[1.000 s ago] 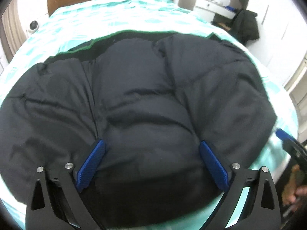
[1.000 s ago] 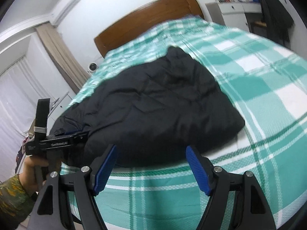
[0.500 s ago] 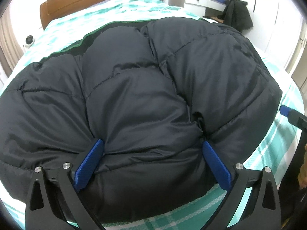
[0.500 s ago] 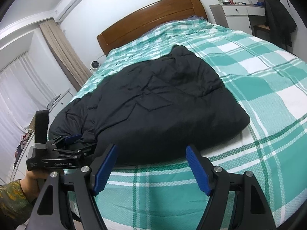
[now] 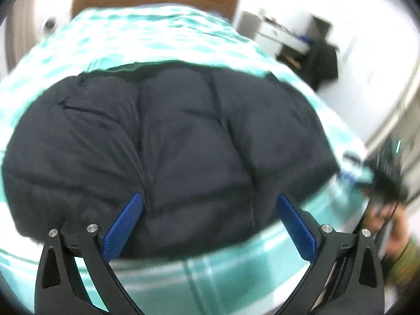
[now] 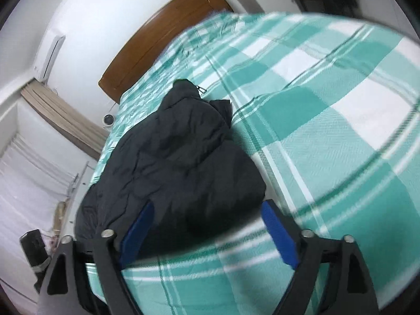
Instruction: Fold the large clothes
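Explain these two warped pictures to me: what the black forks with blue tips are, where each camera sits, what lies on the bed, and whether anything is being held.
There is no robot here. A person carries a hand-held two-finger gripper in each hand, and a wide-angle camera on each looks forward along its fingers, which bends the picture.

One picture comes from the left gripper, the other from the right gripper. The blue strips are their grip pads.

On the green-and-white checked bedspread lies a black quilted puffer jacket, bunched near the foot of the bed, below the brown wooden headboard.

Nothing is held. Both grippers stand open over the jacket's near edge; the right one's jaws have just been opening wider, with nothing pinched between them. Both pictures are motion-blurred.
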`<state>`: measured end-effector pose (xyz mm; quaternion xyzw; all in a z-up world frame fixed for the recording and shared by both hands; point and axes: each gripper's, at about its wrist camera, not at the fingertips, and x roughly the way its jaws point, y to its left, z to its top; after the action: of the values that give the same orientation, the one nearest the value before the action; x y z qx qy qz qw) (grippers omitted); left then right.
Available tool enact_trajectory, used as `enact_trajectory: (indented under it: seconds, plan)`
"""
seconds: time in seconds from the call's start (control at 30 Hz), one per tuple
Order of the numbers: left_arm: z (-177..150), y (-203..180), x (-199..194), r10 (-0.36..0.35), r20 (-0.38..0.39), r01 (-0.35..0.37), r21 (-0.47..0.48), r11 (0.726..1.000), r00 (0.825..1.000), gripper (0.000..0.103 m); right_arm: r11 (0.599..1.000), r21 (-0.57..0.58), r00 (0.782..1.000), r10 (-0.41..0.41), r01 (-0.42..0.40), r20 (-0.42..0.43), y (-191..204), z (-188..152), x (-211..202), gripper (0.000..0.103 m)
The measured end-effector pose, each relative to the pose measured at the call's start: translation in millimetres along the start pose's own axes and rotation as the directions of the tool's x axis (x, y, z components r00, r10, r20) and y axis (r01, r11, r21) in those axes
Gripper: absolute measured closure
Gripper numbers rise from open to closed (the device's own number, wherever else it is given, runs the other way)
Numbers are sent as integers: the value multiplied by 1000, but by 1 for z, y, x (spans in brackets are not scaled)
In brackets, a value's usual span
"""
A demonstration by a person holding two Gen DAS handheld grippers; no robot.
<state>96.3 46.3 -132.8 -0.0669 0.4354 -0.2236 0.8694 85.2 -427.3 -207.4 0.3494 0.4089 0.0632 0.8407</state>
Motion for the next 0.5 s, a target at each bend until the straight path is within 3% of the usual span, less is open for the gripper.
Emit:
enact_trajectory:
  seconds: [0.1, 0.2, 0.27, 0.37, 0.4, 0.47, 0.5]
  plan:
    - [19, 10, 23, 9, 0, -9, -36, 999, 1000, 2, 996, 77, 998, 50, -47, -48, -8, 2, 16, 10]
    - [19, 1, 60, 108, -58, -104, 64, 992, 992, 2, 994, 88, 997, 72, -70, -29, -3, 1, 26, 9]
    - [9, -8, 68, 152, -30, -147, 137, 980, 988, 1, 987, 128, 995, 97, -94, -16, -3, 5, 38, 9]
    - [5, -8, 66, 157, -19, -153, 129, 980, 987, 1, 982, 145, 992, 127, -123, -15, 5, 14, 55, 12]
    - [5, -6, 64, 151, -21, -147, 123, 981, 988, 1, 986, 116, 992, 122, -118, -27, 12, 17, 61, 18]
    - [7, -6, 65, 144, -30, -140, 118, 983, 989, 1, 993, 71, 994, 95, -92, -46, 22, 20, 68, 54]
    - [7, -4, 64, 141, -34, -136, 118, 984, 989, 1, 995, 59, 996, 87, -85, -34, 29, 21, 64, 62]
